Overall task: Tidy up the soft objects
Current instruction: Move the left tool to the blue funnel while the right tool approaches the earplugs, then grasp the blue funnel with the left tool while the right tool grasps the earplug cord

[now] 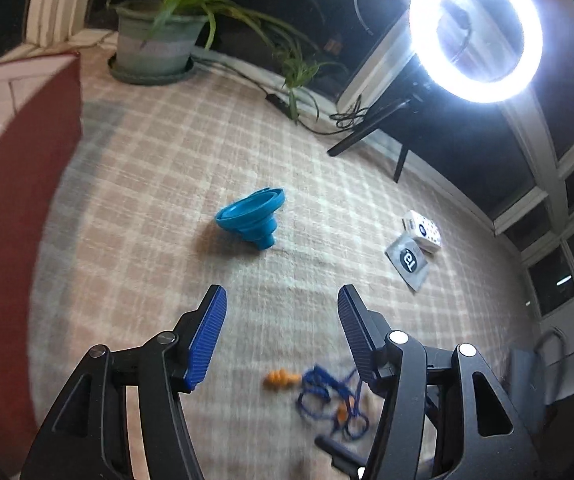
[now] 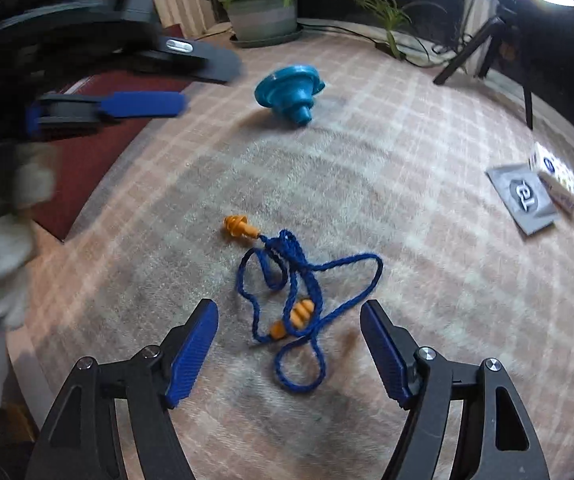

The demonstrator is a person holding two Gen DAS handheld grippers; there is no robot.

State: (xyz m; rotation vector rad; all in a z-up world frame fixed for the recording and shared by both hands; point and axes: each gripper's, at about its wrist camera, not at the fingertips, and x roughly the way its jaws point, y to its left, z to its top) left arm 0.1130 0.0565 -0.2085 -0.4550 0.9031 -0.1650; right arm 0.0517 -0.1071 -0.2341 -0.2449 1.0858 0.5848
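Left wrist view. Left hand-held gripper (image 1: 282, 296), jaws spread, nothing between them, above a desk under a pink-and-white checked cloth (image 1: 159, 168). Blue collapsible silicone funnel (image 1: 251, 216) lies on its side at frame centre, just beyond the fingertips. Orange earplugs on a tangled blue cord (image 1: 327, 400) sit low in frame, blurred, between the gripper's arms. Grey sachet (image 1: 407, 260) and small white printed box (image 1: 423, 230) at right, touching. Dark red cloth-like mass (image 1: 23, 200) fills the left edge; what it is cannot be told. Ring light (image 1: 475, 28) upper right, potted plant (image 1: 155, 40) upper left.

Right wrist view. Right hand-held gripper (image 2: 289, 316), jaws spread and empty, directly over the earplug cord, its loops lying between the fingertips. A white-gloved hand (image 2: 3, 240) shows at left.

Risk: closing on one loop may drag the cord and leave an earplug trailing or snagged; both grippers working close together may collide.

Only the right view shows the cord's layout sharply; only the left shows the ring light whole.
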